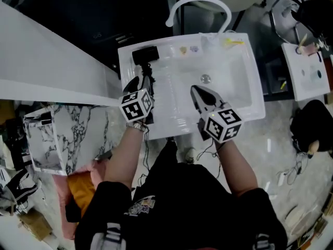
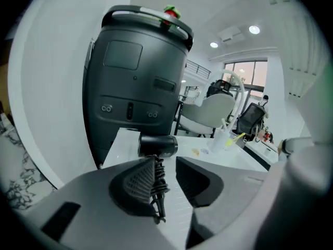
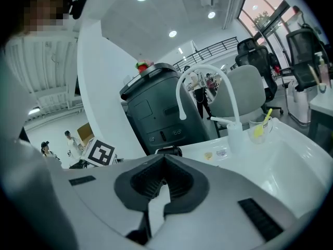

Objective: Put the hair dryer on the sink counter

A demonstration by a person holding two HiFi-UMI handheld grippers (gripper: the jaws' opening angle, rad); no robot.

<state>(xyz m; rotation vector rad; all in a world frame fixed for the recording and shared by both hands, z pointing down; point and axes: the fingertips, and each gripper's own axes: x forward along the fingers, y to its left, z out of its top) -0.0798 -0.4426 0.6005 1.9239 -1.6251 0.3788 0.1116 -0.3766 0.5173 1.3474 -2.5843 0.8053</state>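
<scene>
The black hair dryer (image 1: 145, 54) lies on the left ledge of the white sink counter (image 1: 244, 105), its barrel crosswise at the back. Its handle, wrapped in black cord (image 2: 155, 184), points back toward me. My left gripper (image 1: 140, 82) straddles that handle. In the left gripper view the left gripper (image 2: 166, 165) has the cord against its left pad, while a strip of white counter shows between the cord and the right pad, so it is open. My right gripper (image 1: 194, 89) hovers over the basin, and in the right gripper view the right gripper (image 3: 163, 159) is shut on nothing.
A white arched faucet (image 1: 197, 7) and a clear cup with a yellow toothbrush (image 1: 230, 40) stand at the counter's back edge. A large dark grey machine (image 2: 136, 72) rises just behind the dryer. A marble block (image 1: 67, 134) sits at the left, a second white basin (image 1: 307, 72) at the right.
</scene>
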